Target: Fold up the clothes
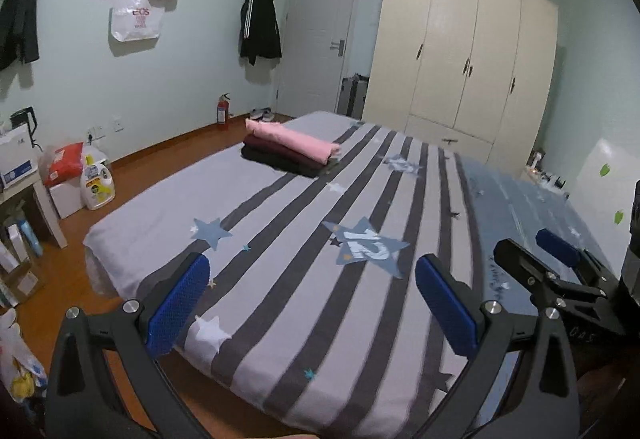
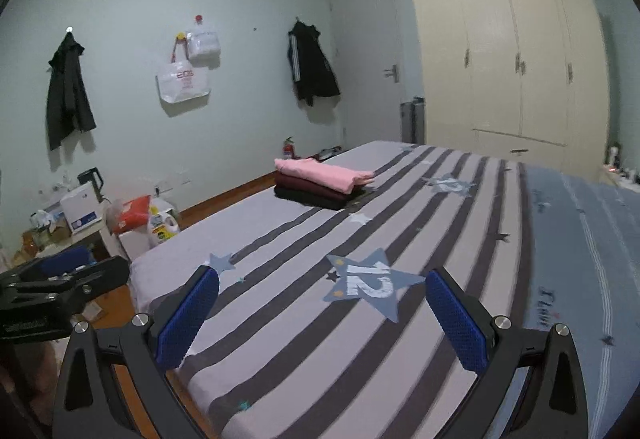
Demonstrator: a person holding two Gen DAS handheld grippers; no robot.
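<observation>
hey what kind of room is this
Most likely a home bedroom: a bed with a striped star-print cover, a tall cream wardrobe, and jackets hung on wall hooks. A stack of folded clothes lies on the bed.

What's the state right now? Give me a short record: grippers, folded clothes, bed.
left gripper: open, nothing between the fingers
right gripper: open, nothing between the fingers
folded clothes: one stack of three on the far part of the bed, pink on top, dark red in the middle, black at the bottom
bed: striped sheet with star prints, no loose garment in view near the grippers
unfolded clothes: none seen on the bed
</observation>
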